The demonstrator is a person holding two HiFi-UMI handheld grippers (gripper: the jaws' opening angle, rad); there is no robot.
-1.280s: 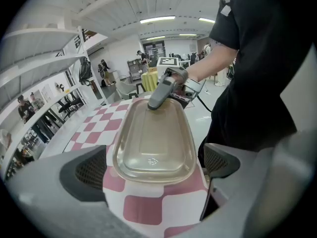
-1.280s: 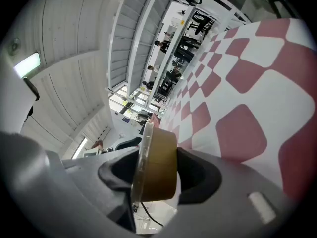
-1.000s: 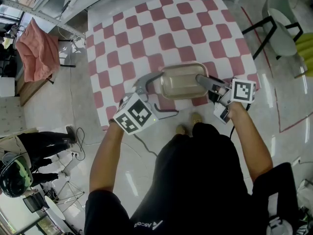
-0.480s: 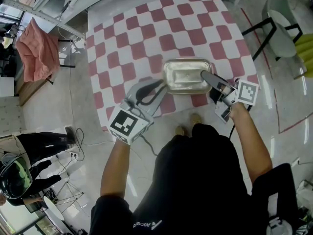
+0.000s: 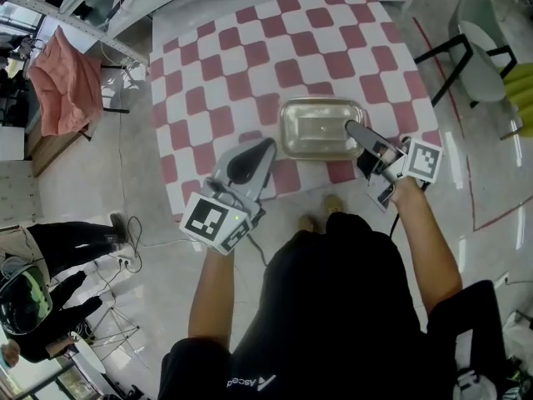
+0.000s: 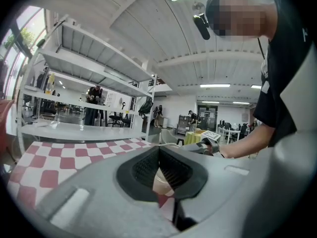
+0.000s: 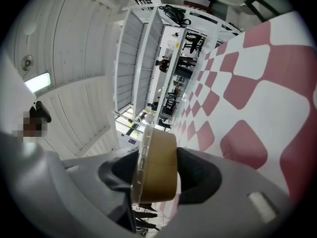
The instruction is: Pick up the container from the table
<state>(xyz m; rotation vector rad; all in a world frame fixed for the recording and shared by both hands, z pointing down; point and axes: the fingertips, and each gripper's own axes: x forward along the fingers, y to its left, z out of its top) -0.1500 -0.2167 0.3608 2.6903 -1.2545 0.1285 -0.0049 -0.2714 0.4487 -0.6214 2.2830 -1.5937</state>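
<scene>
On the right gripper (image 5: 354,132), jaws standing well apart and clamped on the container (image 5: 321,127), taken at its short end on the person's right side. From the head view, one grey jaw lying over the shiny lid (image 5: 312,123), the other hidden under it. In the right gripper view, both dark pads (image 7: 200,175) pressed on the container: one on the side of the clear lid, one on the side of the brown base. Gap between the jaws filled fully by the lid rim and the brown wall, seen edge-on and turned sideways in that picture.

On the left gripper (image 5: 265,146), jaws together after just closing, with nothing between them. In the left gripper view, ribbed pads meeting at the tips, only a narrow slit left lower down, and through it a small piece of the checked cloth (image 6: 49,157). Held free in the air, tips pointing toward the near left corner of the container, just beside it, with no contact visible.

Container placed over the near part of the worktop (image 5: 191,98), close to its front edge and directly before the person. Rectangular with rounded corners. Worktop covered by the cloth of red and white squares. Not possible to tell from these views whether resting on the cloth or raised a little above it.
</scene>
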